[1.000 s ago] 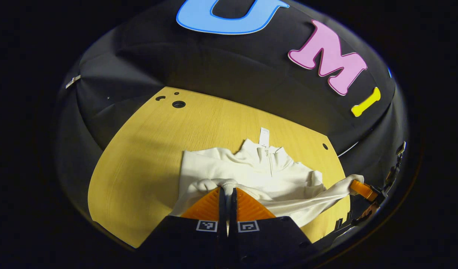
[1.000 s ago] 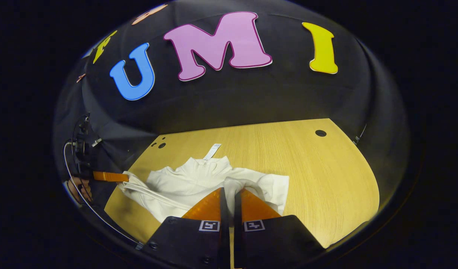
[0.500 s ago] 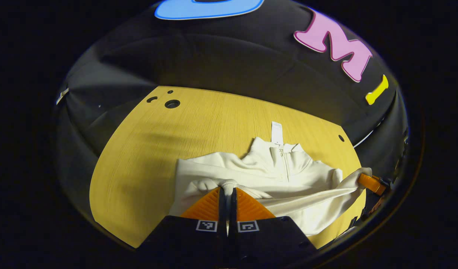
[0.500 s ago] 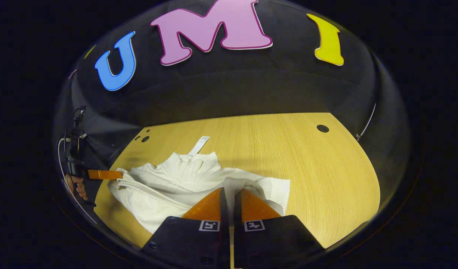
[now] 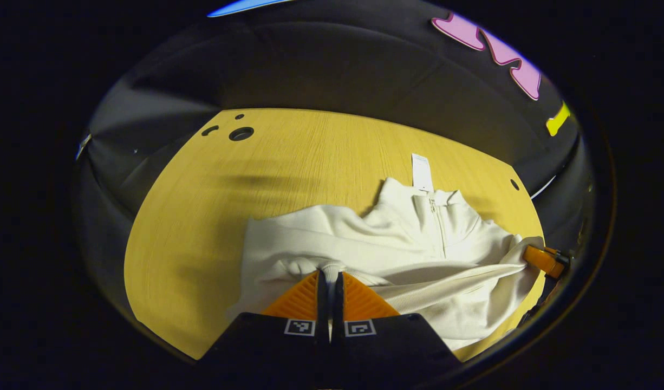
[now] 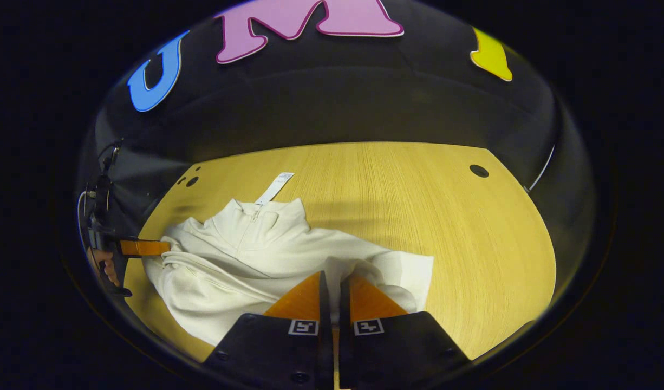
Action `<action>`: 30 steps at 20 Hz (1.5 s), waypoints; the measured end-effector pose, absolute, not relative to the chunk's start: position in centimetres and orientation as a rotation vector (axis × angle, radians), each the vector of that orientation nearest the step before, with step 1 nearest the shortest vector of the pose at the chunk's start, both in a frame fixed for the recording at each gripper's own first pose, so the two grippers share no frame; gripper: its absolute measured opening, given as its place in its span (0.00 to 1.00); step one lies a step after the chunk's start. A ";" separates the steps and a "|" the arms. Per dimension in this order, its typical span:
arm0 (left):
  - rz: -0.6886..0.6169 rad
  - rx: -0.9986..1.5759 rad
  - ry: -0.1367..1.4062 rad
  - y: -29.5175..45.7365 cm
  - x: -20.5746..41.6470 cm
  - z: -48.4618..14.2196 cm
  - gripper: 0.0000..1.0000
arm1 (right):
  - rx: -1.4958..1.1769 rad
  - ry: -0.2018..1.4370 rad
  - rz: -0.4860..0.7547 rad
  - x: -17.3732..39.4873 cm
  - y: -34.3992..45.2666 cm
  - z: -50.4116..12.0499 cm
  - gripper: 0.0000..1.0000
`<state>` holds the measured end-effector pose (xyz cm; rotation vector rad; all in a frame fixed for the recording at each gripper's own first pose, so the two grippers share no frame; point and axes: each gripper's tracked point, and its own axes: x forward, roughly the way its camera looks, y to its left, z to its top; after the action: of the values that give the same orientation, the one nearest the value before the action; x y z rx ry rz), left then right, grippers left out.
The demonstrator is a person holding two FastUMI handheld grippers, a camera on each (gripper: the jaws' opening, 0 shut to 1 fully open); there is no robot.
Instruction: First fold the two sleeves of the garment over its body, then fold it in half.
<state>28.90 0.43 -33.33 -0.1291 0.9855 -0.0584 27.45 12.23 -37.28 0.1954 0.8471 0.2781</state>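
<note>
Garment: cream-white zip-neck pullover of soft knit fabric [image 5: 397, 244], lying on the tabletop with its collar toward 12 o'clock in both views; lower part bunched and lifted toward the cameras
Garment location: right half of the tabletop in the left gripper view, left half in the right gripper view [image 6: 245, 254]
Label: white rectangular tag [image 5: 420, 172] at the collar, lying flat on the wood at 12 o'clock of the zip; seen again in the right gripper view [image 6: 275, 188]
Left tongs: [image 5: 330, 275] fingers drawn together, clamped on a ribbed edge of the pullover at 6 o'clock of the left gripper view; also seen at 9 o'clock of the right gripper view [image 6: 164, 248], touching the cloth edge, with a hand [image 6: 105, 265] behind them
Right tongs: [image 6: 332, 277] fingers drawn together, pinching a fold of the pullover at 6 o'clock of the right gripper view; also seen at 3 o'clock of the left gripper view [image 5: 527, 253], with a taut band of cloth running to them
Tabletop: yellow wood-grain surface [image 5: 213, 206] with round holes near 11 o'clock; bare toward 3 o'clock in the right gripper view [image 6: 473, 244]
</note>
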 end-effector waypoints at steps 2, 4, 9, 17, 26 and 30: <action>-0.058 -0.108 0.992 0.4 29.0 -34.0 0.05 | 0.189 0.862 0.282 27.6 12.5 -38.1 0.08; -0.061 -0.090 0.991 0.4 29.2 -34.2 0.06 | 0.182 0.874 0.288 27.6 12.6 -38.8 0.09; -0.060 -0.072 0.990 0.4 29.3 -34.5 0.06 | 0.186 0.893 0.287 27.7 12.9 -39.8 0.11; -0.065 -0.021 0.922 0.5 30.0 -32.9 0.26 | 0.221 0.872 0.264 28.2 12.4 -38.8 0.29; -0.090 0.150 0.728 0.7 31.5 -27.4 0.98 | 0.272 0.786 0.232 28.7 10.7 -35.2 0.68; -0.068 0.153 0.688 1.0 30.8 -25.7 0.98 | 0.288 0.742 0.227 28.3 9.6 -33.1 0.82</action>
<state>30.79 0.98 -25.73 0.1527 0.6881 -0.0678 28.27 9.60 -33.13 0.2884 0.7420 0.2271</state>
